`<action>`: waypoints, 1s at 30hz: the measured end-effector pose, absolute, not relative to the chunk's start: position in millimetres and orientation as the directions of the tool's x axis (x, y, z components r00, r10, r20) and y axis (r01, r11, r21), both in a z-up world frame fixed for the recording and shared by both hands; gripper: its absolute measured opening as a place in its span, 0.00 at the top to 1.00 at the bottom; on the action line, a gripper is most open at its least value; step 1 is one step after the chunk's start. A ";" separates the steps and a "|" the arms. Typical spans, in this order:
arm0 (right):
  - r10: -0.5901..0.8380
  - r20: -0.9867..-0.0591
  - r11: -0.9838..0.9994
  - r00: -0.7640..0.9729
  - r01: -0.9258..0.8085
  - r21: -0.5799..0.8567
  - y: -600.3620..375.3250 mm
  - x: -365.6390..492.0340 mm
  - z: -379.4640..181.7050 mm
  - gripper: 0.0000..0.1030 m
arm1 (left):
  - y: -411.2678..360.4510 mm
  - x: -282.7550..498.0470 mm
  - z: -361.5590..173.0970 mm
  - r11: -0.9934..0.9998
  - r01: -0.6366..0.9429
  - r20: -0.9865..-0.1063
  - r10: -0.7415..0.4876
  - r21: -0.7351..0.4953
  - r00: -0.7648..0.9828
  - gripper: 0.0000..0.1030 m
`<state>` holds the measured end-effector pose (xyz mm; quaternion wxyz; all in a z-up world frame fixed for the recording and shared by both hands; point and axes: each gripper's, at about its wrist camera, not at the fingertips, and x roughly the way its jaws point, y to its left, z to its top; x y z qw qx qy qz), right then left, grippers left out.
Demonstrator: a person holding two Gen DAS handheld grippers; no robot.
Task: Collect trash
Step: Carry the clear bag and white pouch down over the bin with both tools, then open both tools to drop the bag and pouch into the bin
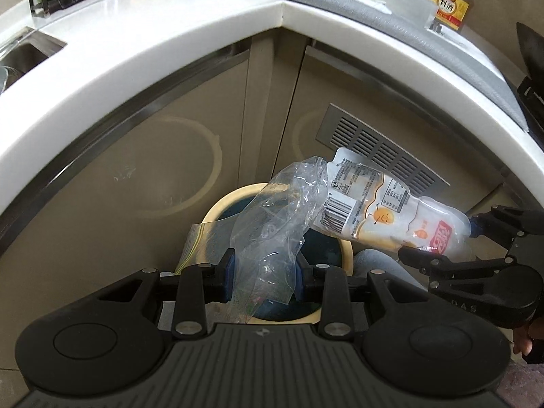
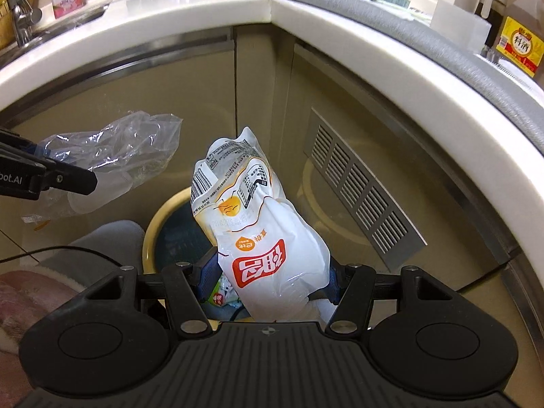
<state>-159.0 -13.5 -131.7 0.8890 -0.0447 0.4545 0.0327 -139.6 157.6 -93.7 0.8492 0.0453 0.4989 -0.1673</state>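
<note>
A: What's hidden below the left gripper [image 1: 264, 277]?

B: Most of the bin [image 1: 217, 204]; the clear plastic bag [image 1: 282, 210] between its fingers covers the opening.

A: And ahead of the right gripper [image 2: 268, 280]?

B: The white food pouch [image 2: 258, 224] hides the bin's contents. The pouch's small print is unreadable, and its lower end disappears behind the gripper body.

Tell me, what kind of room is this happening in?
Most likely a home kitchen. A white countertop wraps around a corner, with a sink and faucet at the left, and a bottle of cooking wine at the right. A trash bin stands below.
</note>
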 end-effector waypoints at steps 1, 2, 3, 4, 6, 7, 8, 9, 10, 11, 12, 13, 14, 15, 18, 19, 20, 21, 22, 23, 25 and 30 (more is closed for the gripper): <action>0.016 -0.817 0.994 0.576 -0.099 -0.050 -12.8 -155.7 -134.3 0.40 | 156.4 -136.8 -96.5 0.940 0.329 -0.866 -0.236 -0.089 0.441 0.65; 0.016 -0.824 0.994 0.567 -0.100 -0.049 -11.6 -153.0 -137.0 0.40 | 155.0 -134.1 -99.2 0.940 0.329 -0.870 -0.234 -0.089 0.435 0.65; 0.016 -0.831 0.994 0.556 -0.100 -0.048 -11.0 -149.9 -140.2 0.40 | 153.7 -131.7 -102.1 0.940 0.329 -0.873 -0.234 -0.090 0.427 0.65; 0.016 -0.837 0.994 0.546 -0.101 -0.047 -9.7 -146.3 -143.0 0.40 | 152.6 -129.4 -105.5 0.940 0.330 -0.878 -0.233 -0.092 0.419 0.65; 0.016 -0.850 0.994 0.526 -0.102 -0.045 -9.1 -140.8 -149.2 0.40 | 150.7 -124.4 -112.6 0.938 0.333 -0.886 -0.231 -0.093 0.402 0.65; 0.015 -0.857 0.994 0.515 -0.103 -0.045 -8.6 -137.4 -152.5 0.40 | 150.3 -122.9 -116.7 0.938 0.335 -0.890 -0.228 -0.091 0.394 0.65; 0.014 -0.863 0.994 0.505 -0.104 -0.045 -8.3 -134.0 -155.9 0.40 | 149.0 -120.4 -120.7 0.937 0.337 -0.895 -0.224 -0.090 0.386 0.65; 0.011 -0.869 0.993 0.495 -0.106 -0.047 -7.9 -130.3 -159.8 0.40 | 147.6 -118.0 -124.7 0.937 0.338 -0.899 -0.221 -0.088 0.378 0.65; 0.008 -0.874 0.993 0.486 -0.107 -0.050 -7.0 -126.9 -163.2 0.40 | 146.1 -115.1 -128.8 0.937 0.338 -0.904 -0.217 -0.088 0.367 0.65; 0.005 -0.879 0.993 0.476 -0.109 -0.053 -6.3 -123.5 -166.7 0.40 | 144.9 -112.5 -133.4 0.937 0.339 -0.909 -0.215 -0.088 0.358 0.65; 0.003 -0.884 0.992 0.467 -0.111 -0.055 -5.8 -119.9 -170.1 0.40 | 143.4 -110.1 -137.7 0.936 0.340 -0.913 -0.212 -0.088 0.348 0.65; 0.001 -0.889 0.992 0.457 -0.112 -0.057 -5.4 -116.6 -173.4 0.40 | 141.7 -107.7 -141.6 0.936 0.341 -0.917 -0.208 -0.086 0.339 0.65; 0.000 -0.894 0.992 0.448 -0.115 -0.058 -5.0 -114.0 -176.4 0.40 | 139.7 -105.4 -145.5 0.936 0.343 -0.921 -0.203 -0.083 0.332 0.65; -0.001 -0.899 0.991 0.439 -0.117 -0.059 -3.7 -110.2 -179.5 0.40 | 138.2 -101.9 -150.3 0.935 0.345 -0.925 -0.198 -0.079 0.324 0.65; -0.004 -0.911 0.991 0.412 -0.119 -0.058 -0.5 -107.1 -188.5 0.40 | 134.0 -94.0 -161.4 0.934 0.351 -0.936 -0.187 -0.074 0.299 0.65; -0.004 -0.916 0.991 0.402 -0.119 -0.057 -0.1 -104.1 -191.5 0.40 | 133.3 -91.3 -164.9 0.933 0.352 -0.939 -0.184 -0.073 0.292 0.65; -0.003 -0.919 0.991 0.395 -0.120 -0.055 0.1 -101.9 -194.6 0.40 | 133.5 -89.6 -167.7 0.932 0.355 -0.941 -0.180 -0.070 0.286 0.65; -0.002 -0.921 0.991 0.389 -0.121 -0.053 1.6 -99.0 -196.5 0.40 | 132.0 -87.1 -170.9 0.932 0.356 -0.944 -0.174 -0.067 0.279 0.65; -0.001 -0.923 0.991 0.384 -0.123 -0.053 2.6 -96.2 -198.1 0.39 | 130.9 -83.5 -173.9 0.932 0.356 -0.947 -0.171 -0.066 0.272 0.65; -0.001 -0.925 0.991 0.380 -0.126 -0.053 3.6 -93.4 -199.8 0.39 | 129.5 -81.2 -177.2 0.932 0.357 -0.950 -0.170 -0.067 0.264 0.65; 0.000 -0.928 0.990 0.372 -0.133 -0.053 5.3 -88.1 -203.5 0.39 | 127.5 -76.0 -183.9 0.932 0.356 -0.955 -0.165 -0.070 0.245 0.65; 0.004 -0.937 0.988 0.349 -0.146 -0.051 4.8 -76.0 -218.6 0.39 | 119.3 -63.7 -201.6 0.933 0.354 -0.966 -0.145 -0.063 0.212 0.65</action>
